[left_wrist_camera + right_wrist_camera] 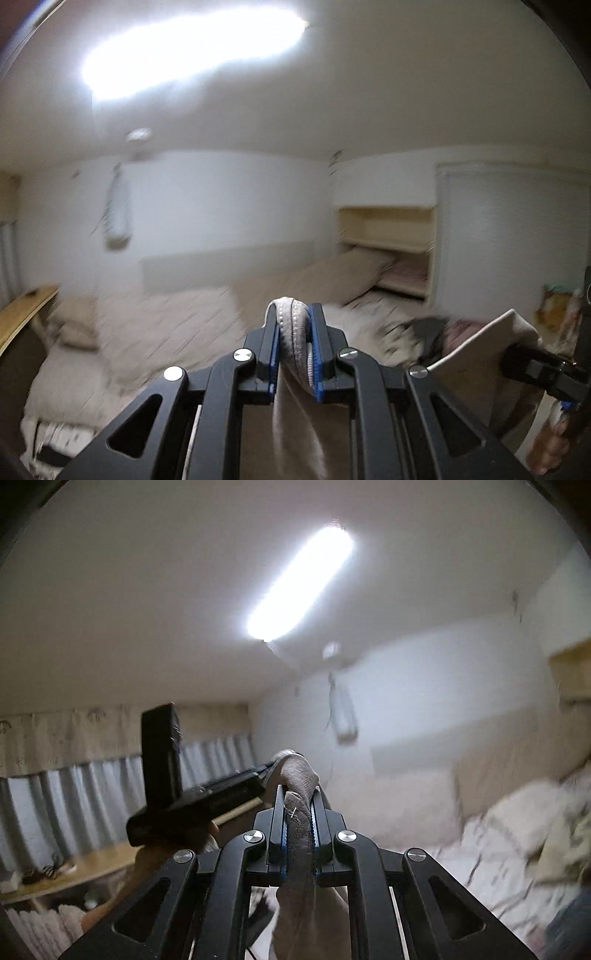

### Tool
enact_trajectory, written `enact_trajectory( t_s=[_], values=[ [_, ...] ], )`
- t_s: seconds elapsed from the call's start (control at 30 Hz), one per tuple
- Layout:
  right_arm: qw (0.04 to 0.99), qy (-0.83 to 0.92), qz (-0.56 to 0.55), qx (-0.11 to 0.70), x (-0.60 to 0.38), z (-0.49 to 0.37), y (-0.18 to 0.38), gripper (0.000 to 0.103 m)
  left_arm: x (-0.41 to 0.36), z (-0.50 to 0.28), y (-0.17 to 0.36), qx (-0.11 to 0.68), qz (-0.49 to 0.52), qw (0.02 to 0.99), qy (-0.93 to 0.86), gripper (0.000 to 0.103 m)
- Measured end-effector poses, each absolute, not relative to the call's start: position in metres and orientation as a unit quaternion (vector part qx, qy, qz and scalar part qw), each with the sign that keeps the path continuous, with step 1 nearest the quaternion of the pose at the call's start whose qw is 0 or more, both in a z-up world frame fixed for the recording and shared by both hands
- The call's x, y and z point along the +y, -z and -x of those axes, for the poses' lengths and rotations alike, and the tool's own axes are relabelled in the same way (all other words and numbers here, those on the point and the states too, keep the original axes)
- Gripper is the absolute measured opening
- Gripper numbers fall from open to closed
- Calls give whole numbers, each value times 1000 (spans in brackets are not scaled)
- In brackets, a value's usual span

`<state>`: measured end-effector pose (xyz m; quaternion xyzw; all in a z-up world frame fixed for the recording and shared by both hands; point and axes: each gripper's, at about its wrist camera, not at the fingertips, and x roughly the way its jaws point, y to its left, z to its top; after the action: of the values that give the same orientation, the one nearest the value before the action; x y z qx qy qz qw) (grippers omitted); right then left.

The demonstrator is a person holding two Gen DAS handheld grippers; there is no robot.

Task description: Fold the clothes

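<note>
Beige garment hem is pinched tight in the left gripper and the right gripper, jaws nearly closed

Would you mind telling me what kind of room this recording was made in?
Most likely a bedroom: a bed with pillows, curtains, and a built-in shelf nook.

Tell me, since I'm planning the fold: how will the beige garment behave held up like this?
Probably floppy: the beige garment hangs limp below the left tongs. Likely light, since its bunched hem stays pinched in the right tongs.
</note>
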<state>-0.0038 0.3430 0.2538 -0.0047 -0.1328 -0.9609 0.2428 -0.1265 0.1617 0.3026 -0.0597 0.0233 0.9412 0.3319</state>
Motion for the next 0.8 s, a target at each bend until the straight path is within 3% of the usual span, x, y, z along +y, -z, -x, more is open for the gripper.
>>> enact_trajectory(
  t_s=[0.23,0.4,0.53,0.67,0.73,0.8],
  values=[
    [239,957,156,-51,344,-86,-342,11,195,54,-388,35,-53,480,-875,14],
    [266,950,164,-11,309,-90,-348,11,183,51,-382,70,-54,489,-868,15],
    [285,955,67,-43,290,-28,-296,11,168,114,-307,114,43,450,-884,16],
    [318,936,-87,-128,272,50,-194,11,134,185,-178,143,173,377,-898,36],
    [327,914,-163,-178,264,79,-132,11,102,211,-103,126,248,348,-896,38],
    [318,890,-245,-218,254,106,-68,11,62,221,-41,96,303,315,-894,47]
  ],
)
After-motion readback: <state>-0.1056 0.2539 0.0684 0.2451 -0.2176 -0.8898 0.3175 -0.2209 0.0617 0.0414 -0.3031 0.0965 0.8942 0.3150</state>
